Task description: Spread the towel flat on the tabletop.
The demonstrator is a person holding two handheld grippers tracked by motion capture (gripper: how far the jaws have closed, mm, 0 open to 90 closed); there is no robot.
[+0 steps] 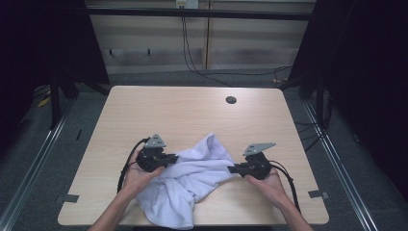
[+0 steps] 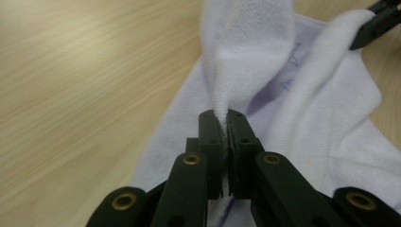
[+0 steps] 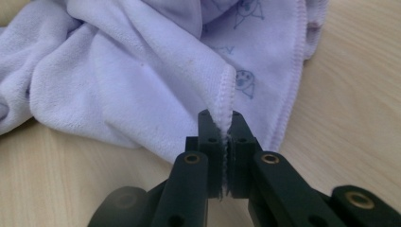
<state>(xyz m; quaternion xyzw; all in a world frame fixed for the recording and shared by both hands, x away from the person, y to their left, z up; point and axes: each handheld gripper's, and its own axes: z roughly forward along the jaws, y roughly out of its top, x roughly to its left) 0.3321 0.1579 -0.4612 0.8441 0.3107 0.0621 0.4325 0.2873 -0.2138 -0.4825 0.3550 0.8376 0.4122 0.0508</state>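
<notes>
Terry-cloth towel (image 1: 185, 178), pale lilac, stitched hem, crumpled on wood-grain table (image 1: 192, 110); left gripper (image 2: 221, 118) and right gripper (image 3: 220, 118) each clamped on a fold.

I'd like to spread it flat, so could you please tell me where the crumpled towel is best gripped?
Grip the towel at its stitched hem, one gripper from each side. The hem is the one firm, traceable part of the heap; the left gripper and right gripper already pinch edges.
</notes>
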